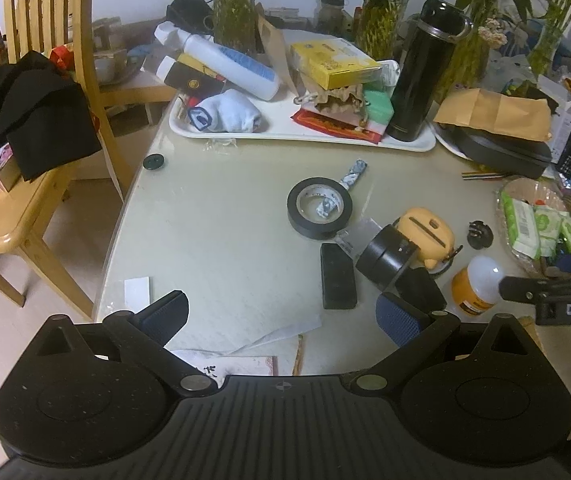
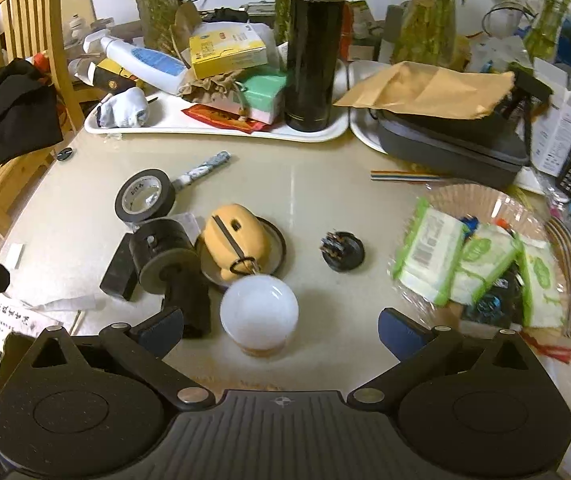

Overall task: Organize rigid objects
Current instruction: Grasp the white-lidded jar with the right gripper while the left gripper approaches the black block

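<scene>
Grippers hang low over the table (image 1: 213, 240), both spread wide and holding nothing. Right gripper (image 2: 281, 330) has the white-capped bottle (image 2: 259, 312) between its fingers. Left gripper (image 1: 281, 314) faces the black block (image 1: 337, 276), tape roll (image 1: 319, 208) farther.

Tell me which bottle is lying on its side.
The white bottle with the blue label, lying across the left clutter on the white tray. The black flask and white-capped orange bottle stand upright.
</scene>
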`<action>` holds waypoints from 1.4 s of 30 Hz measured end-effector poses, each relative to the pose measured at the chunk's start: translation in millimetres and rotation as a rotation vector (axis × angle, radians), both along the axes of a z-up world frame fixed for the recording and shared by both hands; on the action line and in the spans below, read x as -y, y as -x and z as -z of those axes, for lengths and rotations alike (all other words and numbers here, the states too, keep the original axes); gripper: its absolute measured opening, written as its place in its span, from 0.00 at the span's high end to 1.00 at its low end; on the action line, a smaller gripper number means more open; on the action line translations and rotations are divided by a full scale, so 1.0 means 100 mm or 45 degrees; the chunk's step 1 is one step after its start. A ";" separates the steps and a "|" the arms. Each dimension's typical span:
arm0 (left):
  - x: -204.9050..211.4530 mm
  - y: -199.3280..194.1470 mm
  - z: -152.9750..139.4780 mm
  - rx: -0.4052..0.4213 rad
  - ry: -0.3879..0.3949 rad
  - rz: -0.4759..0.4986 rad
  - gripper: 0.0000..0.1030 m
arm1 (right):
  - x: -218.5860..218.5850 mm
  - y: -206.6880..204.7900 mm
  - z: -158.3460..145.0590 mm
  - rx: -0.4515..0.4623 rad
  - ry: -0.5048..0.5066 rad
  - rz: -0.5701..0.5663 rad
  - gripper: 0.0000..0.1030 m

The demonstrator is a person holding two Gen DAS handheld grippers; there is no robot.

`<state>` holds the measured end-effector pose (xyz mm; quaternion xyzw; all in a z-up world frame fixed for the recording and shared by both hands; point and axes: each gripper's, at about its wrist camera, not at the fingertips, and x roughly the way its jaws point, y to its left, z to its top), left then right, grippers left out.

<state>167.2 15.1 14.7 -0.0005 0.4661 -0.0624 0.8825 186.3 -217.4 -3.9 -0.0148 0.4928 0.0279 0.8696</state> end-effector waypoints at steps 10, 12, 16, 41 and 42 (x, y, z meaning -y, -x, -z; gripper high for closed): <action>0.01 -0.04 -0.01 -0.002 -0.001 -0.009 0.01 | 0.00 -0.30 0.20 -0.102 -0.109 -0.020 0.05; 0.01 -0.03 -0.01 -0.001 -0.005 -0.008 0.01 | 0.00 -0.34 0.26 -0.133 -0.117 -0.018 0.10; 0.02 -0.03 -0.01 -0.004 -0.008 -0.007 0.01 | -0.03 -0.39 0.38 -0.170 -0.086 -0.018 0.13; 0.06 -0.06 0.08 -0.017 0.008 0.022 0.01 | -0.11 -0.32 0.18 -0.132 -0.045 -0.048 0.45; 0.06 -0.05 0.09 -0.013 0.008 0.027 0.01 | -0.11 -0.30 0.13 -0.119 -0.048 -0.046 0.45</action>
